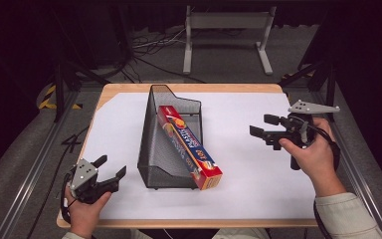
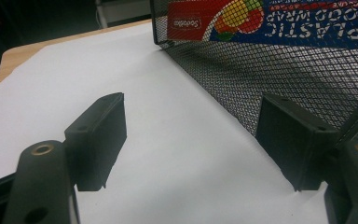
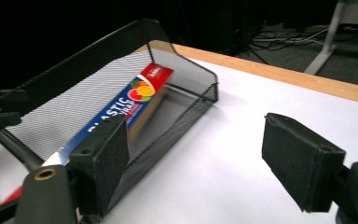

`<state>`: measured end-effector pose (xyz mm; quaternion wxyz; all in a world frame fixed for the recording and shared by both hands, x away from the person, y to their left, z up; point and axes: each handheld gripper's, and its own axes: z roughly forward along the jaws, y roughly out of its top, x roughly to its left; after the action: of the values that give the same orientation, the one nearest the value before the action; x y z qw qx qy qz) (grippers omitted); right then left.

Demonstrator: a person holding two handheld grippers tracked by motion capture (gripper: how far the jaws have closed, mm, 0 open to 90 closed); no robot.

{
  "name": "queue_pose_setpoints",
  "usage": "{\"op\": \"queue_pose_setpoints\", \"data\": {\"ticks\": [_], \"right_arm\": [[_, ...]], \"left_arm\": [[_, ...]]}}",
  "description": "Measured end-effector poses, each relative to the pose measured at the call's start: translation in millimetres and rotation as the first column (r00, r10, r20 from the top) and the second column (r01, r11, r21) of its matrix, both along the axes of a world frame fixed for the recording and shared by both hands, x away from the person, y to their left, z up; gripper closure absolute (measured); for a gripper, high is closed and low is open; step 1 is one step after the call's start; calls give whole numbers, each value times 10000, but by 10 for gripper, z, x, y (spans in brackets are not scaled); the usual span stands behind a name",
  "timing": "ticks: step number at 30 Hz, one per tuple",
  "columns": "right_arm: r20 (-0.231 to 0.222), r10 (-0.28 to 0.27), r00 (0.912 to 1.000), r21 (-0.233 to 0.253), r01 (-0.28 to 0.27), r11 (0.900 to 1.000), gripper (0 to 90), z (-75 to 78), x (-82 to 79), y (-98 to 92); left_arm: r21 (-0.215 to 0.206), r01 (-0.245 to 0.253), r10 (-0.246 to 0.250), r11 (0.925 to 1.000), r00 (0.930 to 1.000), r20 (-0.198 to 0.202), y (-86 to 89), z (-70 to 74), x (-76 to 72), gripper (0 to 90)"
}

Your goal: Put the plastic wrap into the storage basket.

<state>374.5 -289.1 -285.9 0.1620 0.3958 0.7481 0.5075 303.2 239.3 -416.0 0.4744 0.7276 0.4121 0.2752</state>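
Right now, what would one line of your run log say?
left tongs: open, empty | right tongs: open, empty | plastic wrap box: lying in mesh tray, end overhanging front

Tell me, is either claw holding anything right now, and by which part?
Nothing is held. The left claw and right claw are both open, apart from the plastic wrap box in the mesh tray.

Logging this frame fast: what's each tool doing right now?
Left tool: open, holding nothing.
Right tool: open, holding nothing.
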Motion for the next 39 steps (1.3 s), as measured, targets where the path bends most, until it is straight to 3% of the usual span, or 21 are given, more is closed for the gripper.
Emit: {"op": "queue_pose_setpoints", "data": {"ticks": [4, 13, 18, 39], "right_arm": [[153, -110, 9998, 43, 110, 9999, 237, -59, -21, -90], [606, -450, 9971, -400, 475, 9981, 229, -400, -100, -325], [395, -691, 9968, -405, 707, 9967, 224, -612, -134, -441], [683, -905, 9935, -898, 965, 9913, 205, -1215, -254, -573]], "left_arm": [[-7, -2, 2, 10000, 10000, -10, 2, 1, 0, 253], [-32, -63, 63, 10000, 10000, -28, 16, -5, 3, 253], [56, -75, 75, 10000, 9999, -67, 7, -10, 5, 253], [140, -26, 27, 9999, 9999, -104, -7, -24, 8, 253]]}}
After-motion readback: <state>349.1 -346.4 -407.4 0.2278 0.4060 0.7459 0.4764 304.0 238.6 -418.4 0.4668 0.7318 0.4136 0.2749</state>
